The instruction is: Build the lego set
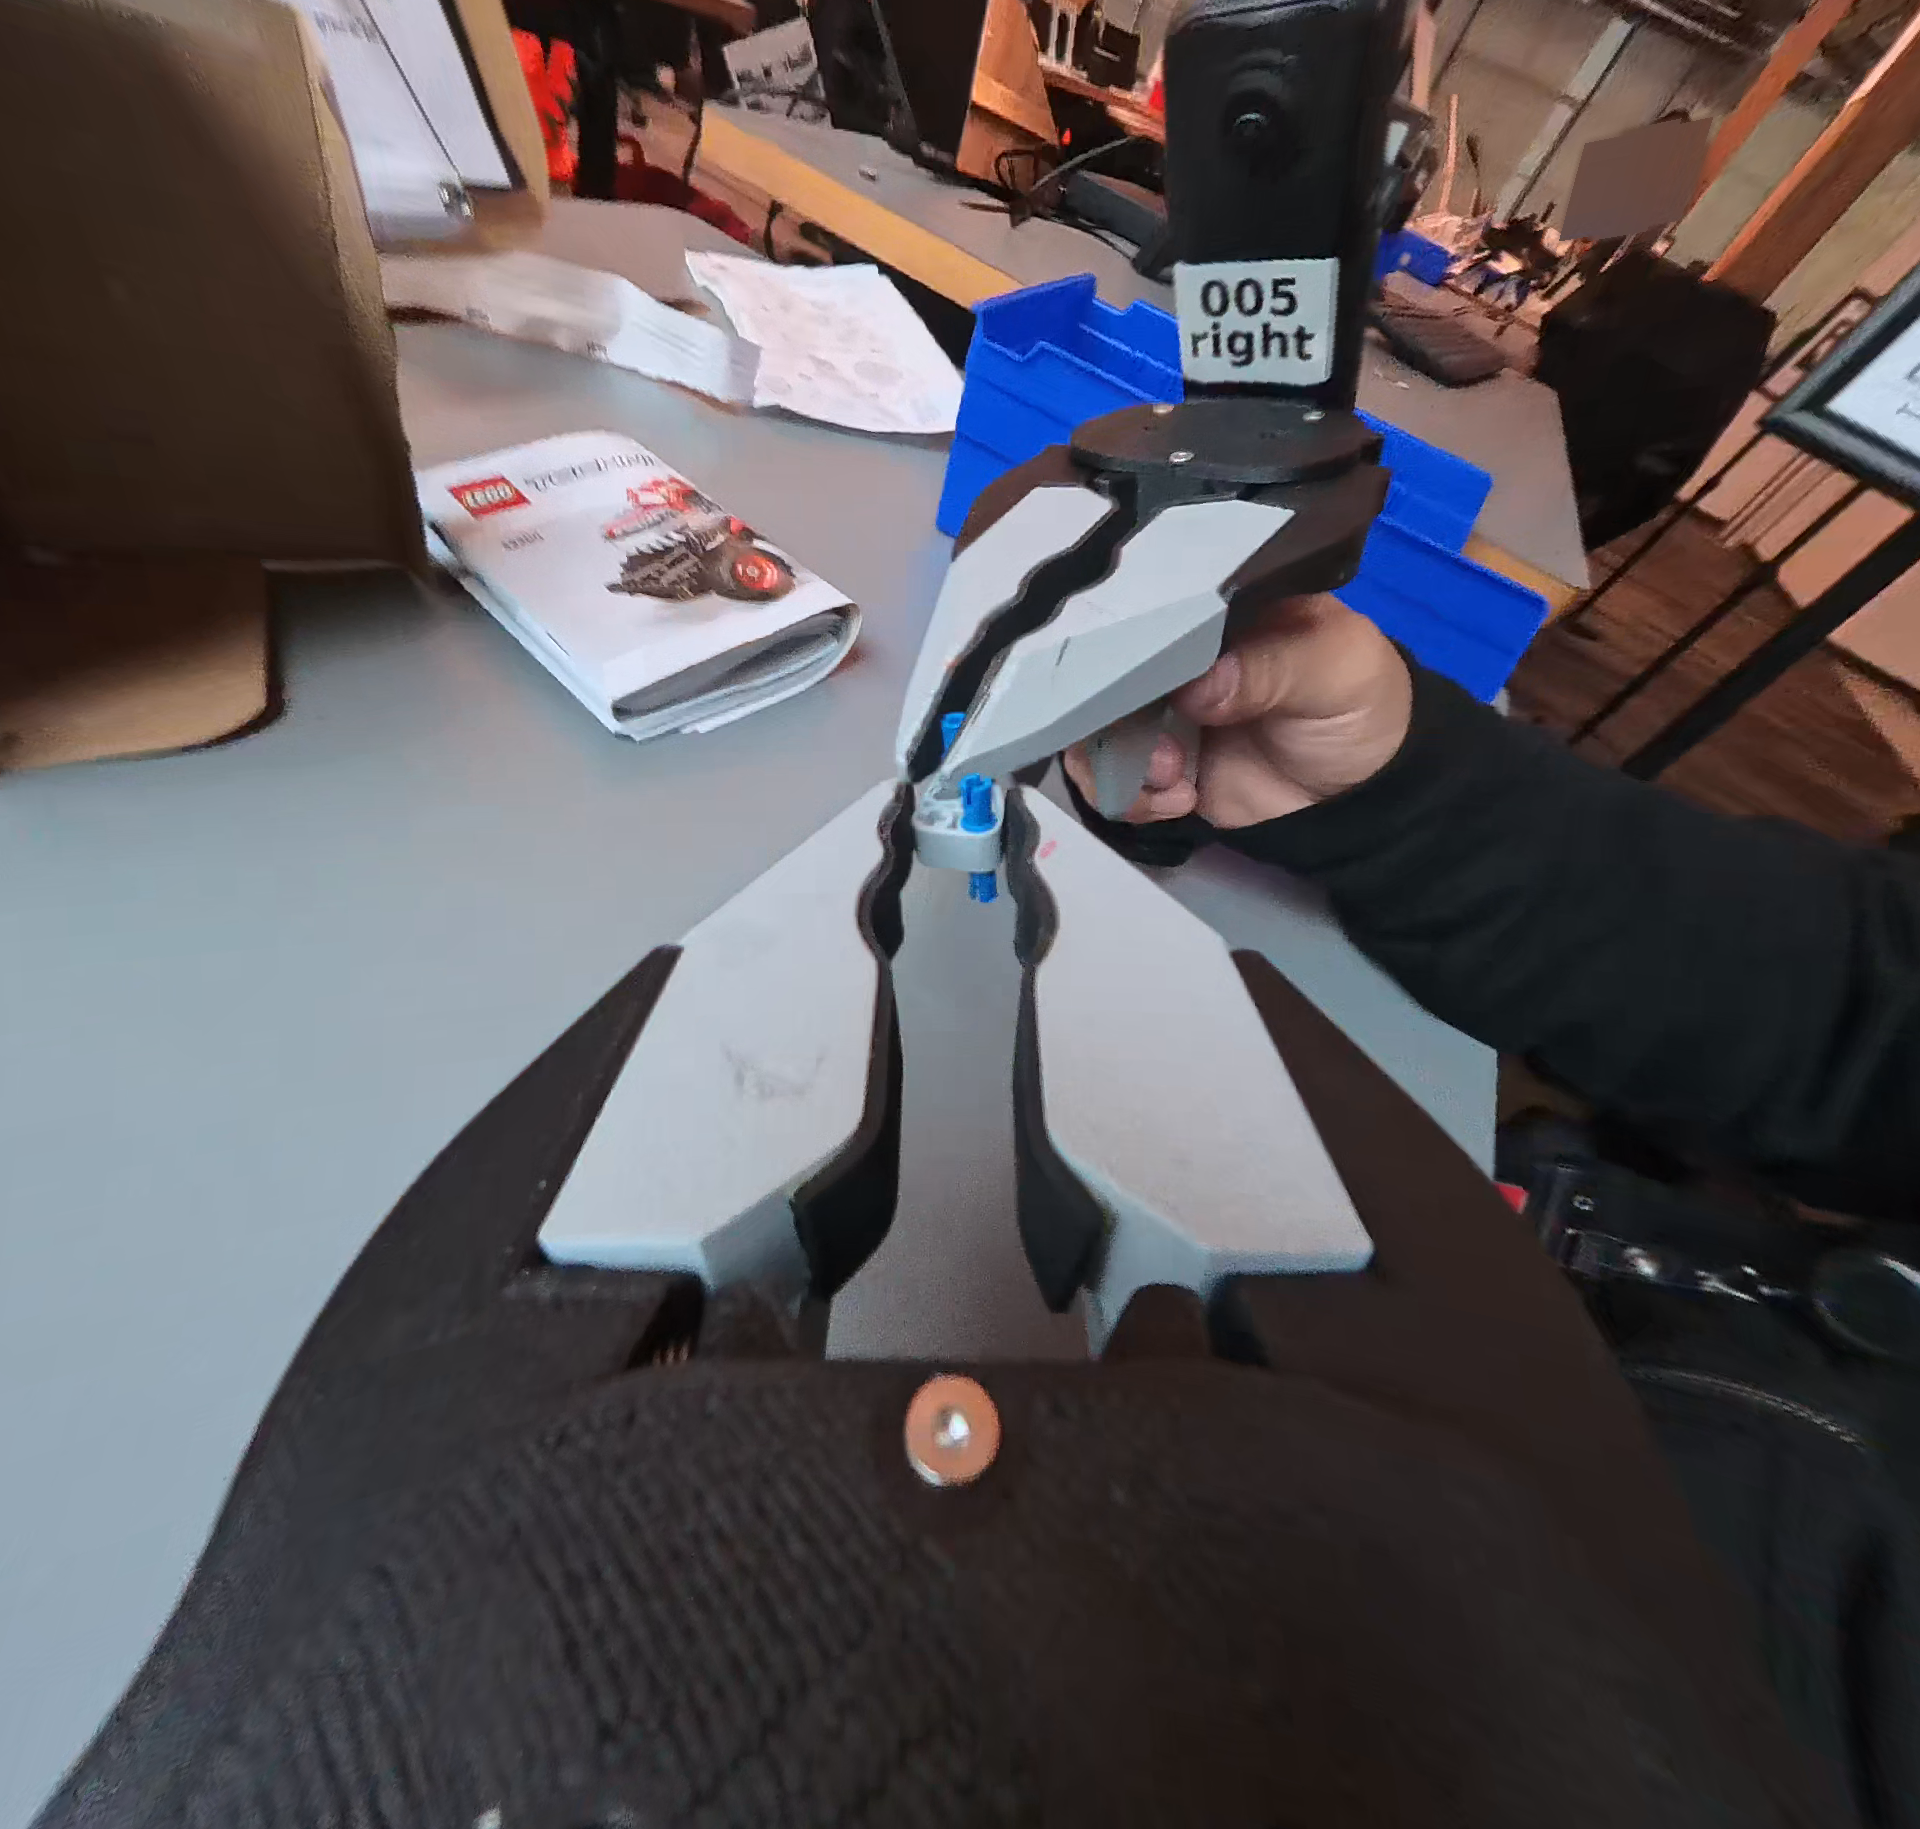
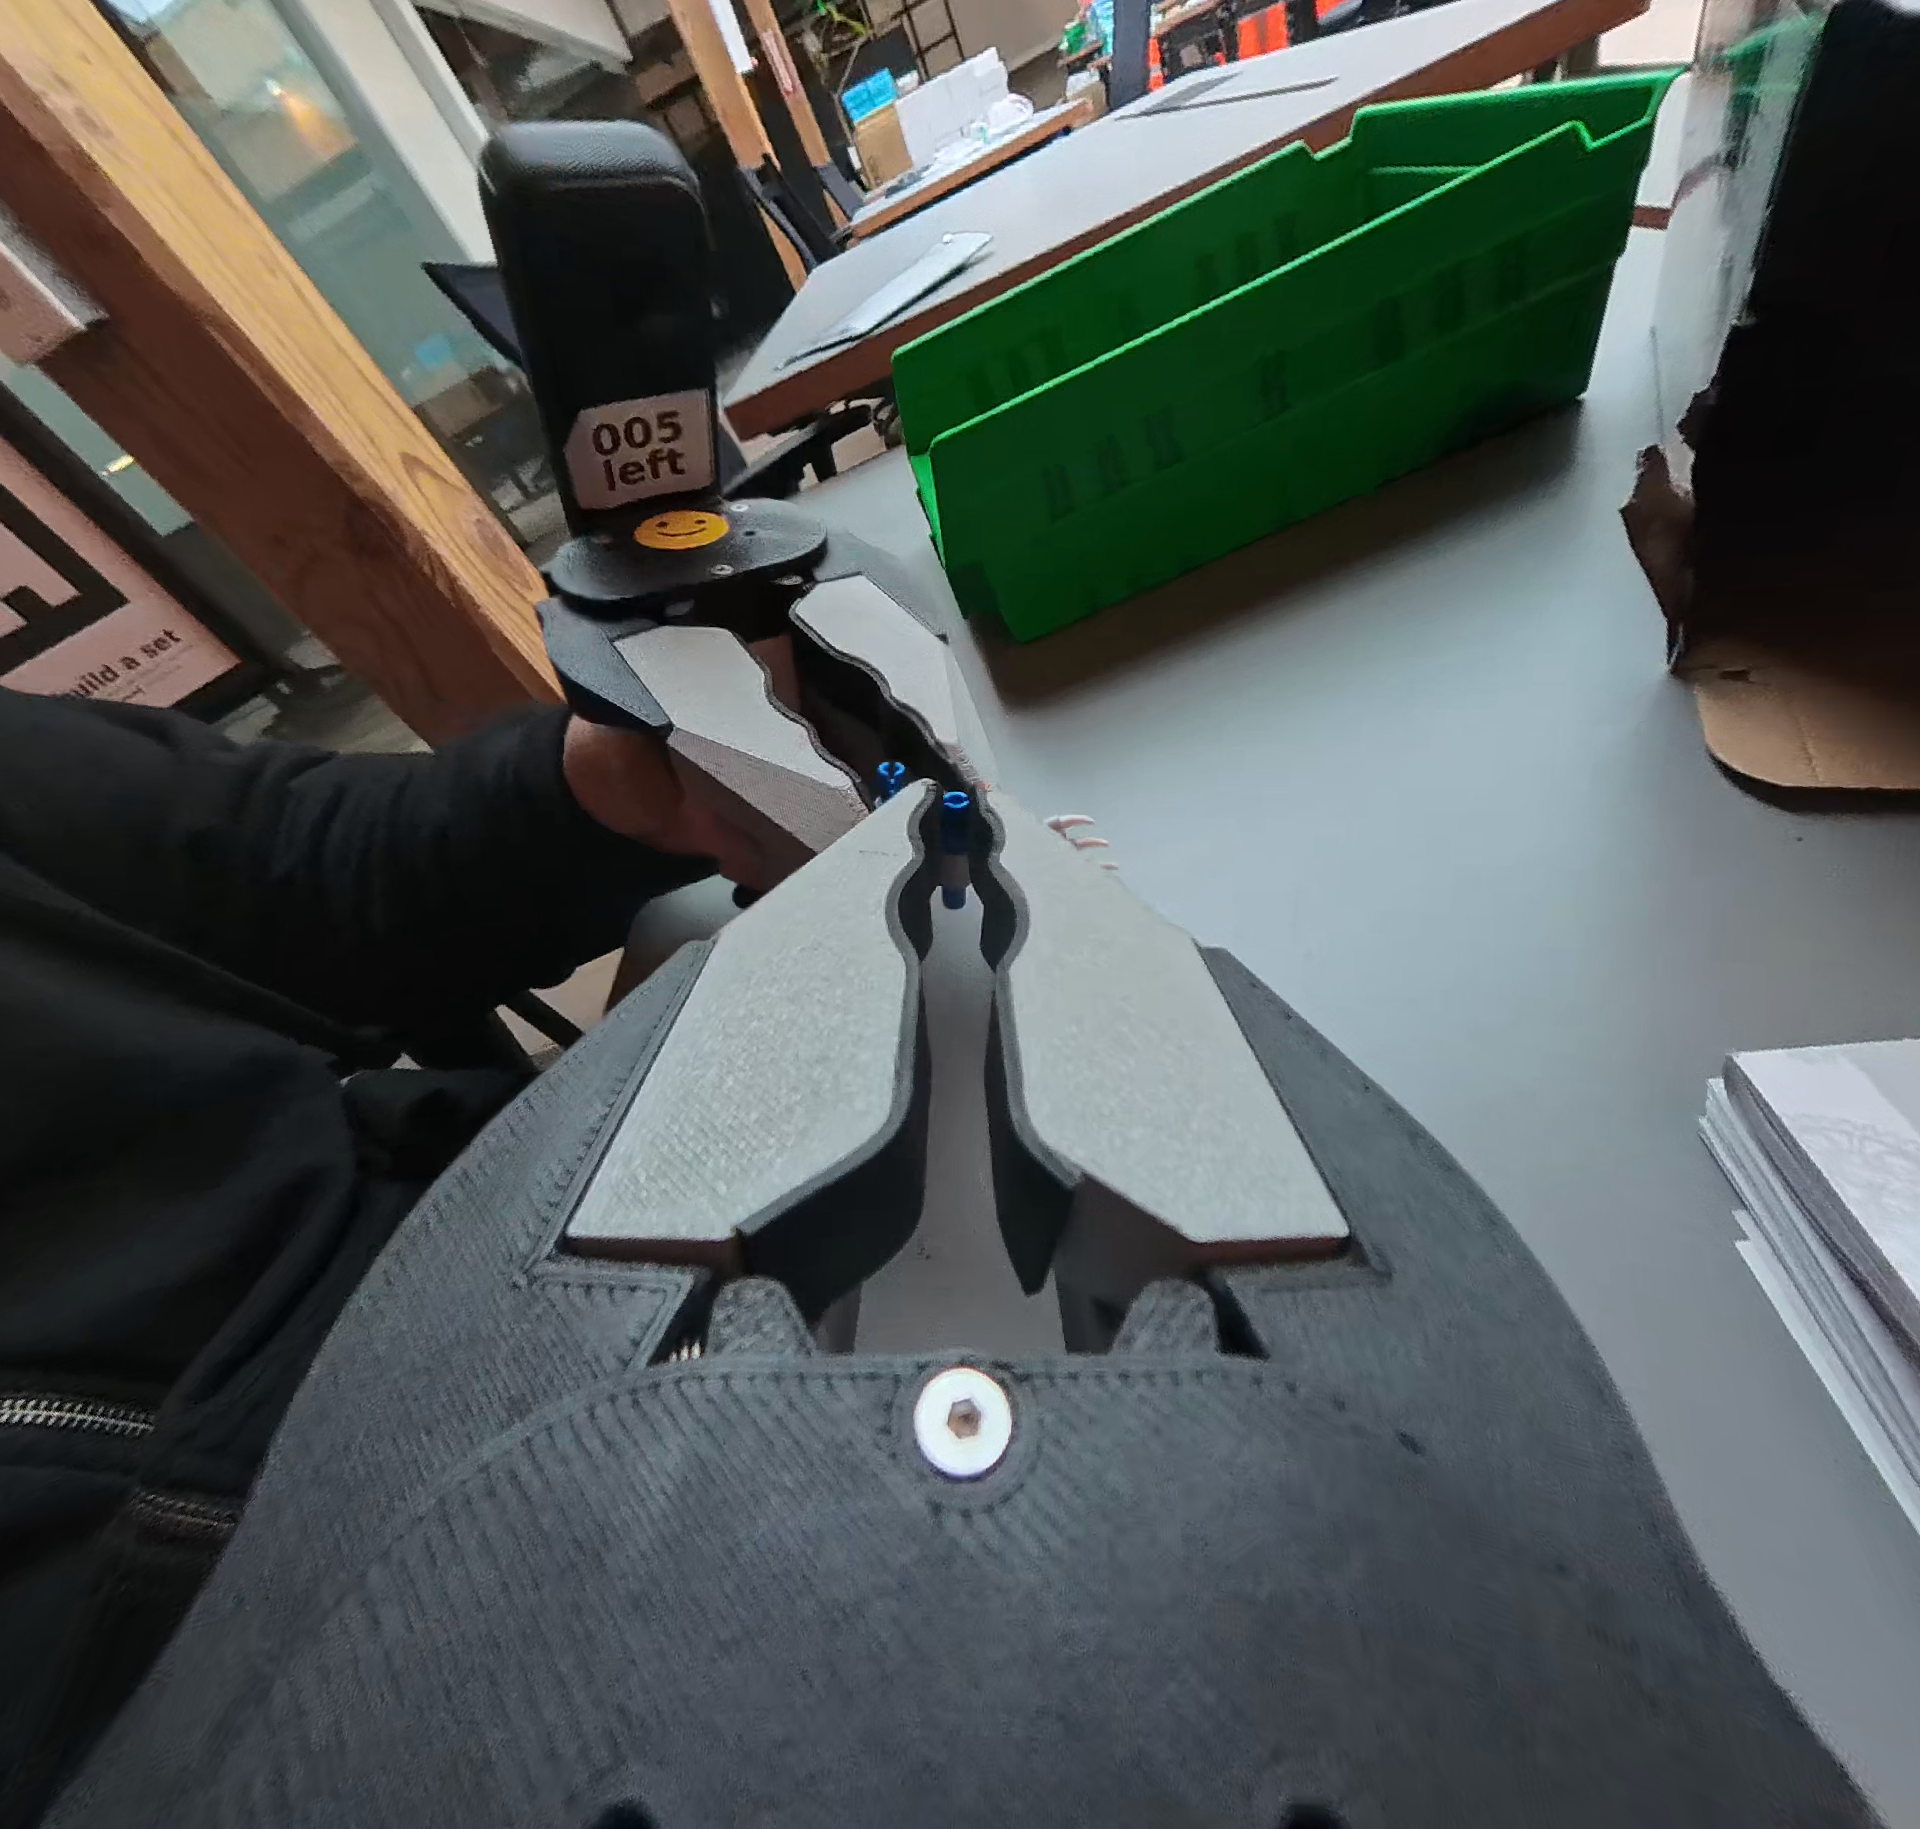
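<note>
Above the grey table (image 1: 260,948), both tools meet tip to tip in mid-air. The left gripper (image 1: 956,823) is closed to a narrow gap on a small grey beam (image 1: 951,829), which already carries one blue pin (image 1: 977,844) through it. The right gripper (image 1: 935,756) is pinched nearly shut on a second blue pin (image 2: 954,844), its tip touching or just beside the beam; whether it has entered a hole cannot be told.

Risks, as judged:
- Misalignment: an off-axis push would likely twist the beam between the left fingertips.
- Loss of part: both holds sit at the extreme fingertips, so a slip would drop the piece to the table.
- Obstruction: the closed tips mask the hole from both views, so seating cannot be confirmed.

The instruction booklet (image 1: 644,584) lies well apart, as do the blue bin (image 1: 1039,397) and green bin (image 2: 1247,377).
</note>
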